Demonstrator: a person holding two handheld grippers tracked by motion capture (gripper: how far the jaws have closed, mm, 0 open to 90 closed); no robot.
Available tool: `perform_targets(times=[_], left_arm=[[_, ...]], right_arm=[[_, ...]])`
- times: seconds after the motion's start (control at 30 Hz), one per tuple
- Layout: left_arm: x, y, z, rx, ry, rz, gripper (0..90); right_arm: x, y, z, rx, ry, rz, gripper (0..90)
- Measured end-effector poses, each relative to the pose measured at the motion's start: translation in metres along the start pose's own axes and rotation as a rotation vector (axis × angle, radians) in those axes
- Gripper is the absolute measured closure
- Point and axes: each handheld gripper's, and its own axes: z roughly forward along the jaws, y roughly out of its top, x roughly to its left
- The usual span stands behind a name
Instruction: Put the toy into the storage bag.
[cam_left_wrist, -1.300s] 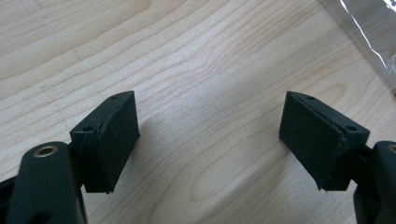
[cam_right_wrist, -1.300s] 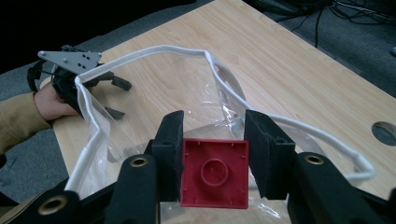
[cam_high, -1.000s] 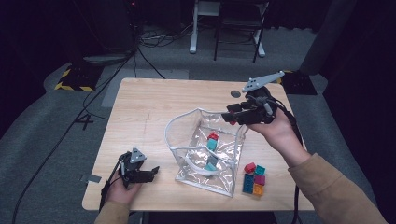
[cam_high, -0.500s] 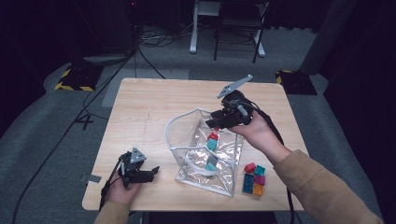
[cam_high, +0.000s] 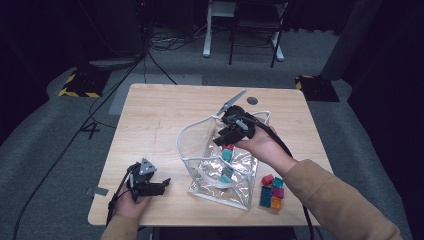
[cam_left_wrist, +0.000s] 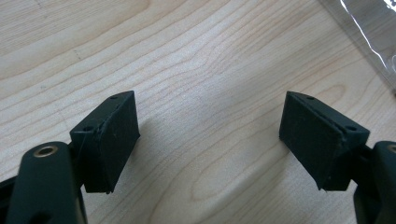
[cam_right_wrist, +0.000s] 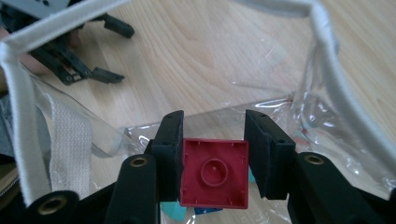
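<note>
Red square brick (cam_right_wrist: 214, 172) between claw pads

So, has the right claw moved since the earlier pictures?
Yes. The right claw, shut on a red block, moved left from the table's right edge to above the clear bag.

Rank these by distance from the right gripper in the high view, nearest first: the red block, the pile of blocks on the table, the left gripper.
1. red block, between the right gripper jaws, over the clear bag.
2. pile of blocks, on the table right of the bag.
3. left gripper, at the table's near left.
</note>
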Motion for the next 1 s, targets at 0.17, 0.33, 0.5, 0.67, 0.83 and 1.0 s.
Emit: perform_targets(times=[0.17, 0.33, 0.5, 0.67, 0.83, 1.0], left_arm=[[0.000, 0.000, 0.000, 0.000, 0.000, 0.000, 20.3], [0.000, 0.000, 0.000, 0.000, 0.000, 0.000, 20.3], [0.000, 0.000, 0.000, 0.000, 0.000, 0.000, 20.3], [0.000, 0.000, 0.000, 0.000, 0.000, 0.000, 20.3], [0.000, 0.000, 0.000, 0.000, -0.001, 0.000, 20.3], [0.000, 0.000, 0.000, -0.001, -0.001, 0.000, 20.3]], right_arm=[[0.001, 0.001, 0.003, 0.039, 0.000, 0.007, 58.7], [0.004, -0.002, 0.008, 0.111, 0.013, -0.007, 58.8], [0.008, -0.006, 0.017, 0.177, 0.009, -0.040, 58.8], [0.010, -0.007, 0.021, 0.214, 0.014, -0.061, 58.6], [0.010, -0.008, 0.021, 0.221, 0.023, -0.063, 58.3], [0.009, -0.010, 0.017, 0.188, 0.014, -0.073, 41.6]])
